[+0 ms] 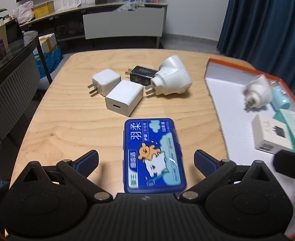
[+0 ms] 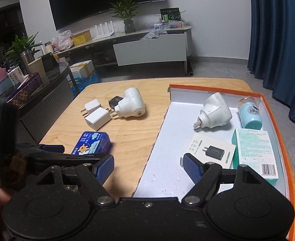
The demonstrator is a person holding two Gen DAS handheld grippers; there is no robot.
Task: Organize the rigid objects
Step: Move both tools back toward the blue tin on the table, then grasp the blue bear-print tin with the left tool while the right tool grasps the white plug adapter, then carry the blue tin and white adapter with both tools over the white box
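Note:
A blue floss-pick case (image 1: pixel 153 156) with a cartoon bear lies flat on the wooden table (image 1: pixel 67 124), between the wide-apart fingers of my open left gripper (image 1: pixel 145 158); neither pad touches it. The same blue case (image 2: pixel 91 143) shows in the right wrist view, with the left gripper's arm across its near edge. Two white cube chargers (image 1: pixel 124 97), a black charger (image 1: pixel 141 75) and a large white plug adapter (image 1: pixel 172 76) cluster further back. My right gripper (image 2: pixel 148 167) is open and empty over the near left edge of the orange-rimmed box lid (image 2: pixel 274 108).
Inside the lid lie a second white adapter (image 2: pixel 214 111), a pale blue canister (image 2: pixel 249 113), a white charger box (image 2: pixel 211 150) and a teal carton (image 2: pixel 254 150). A dark glass side table (image 2: pixel 47 84) stands left. A TV cabinet (image 2: pixel 149 48) lines the far wall.

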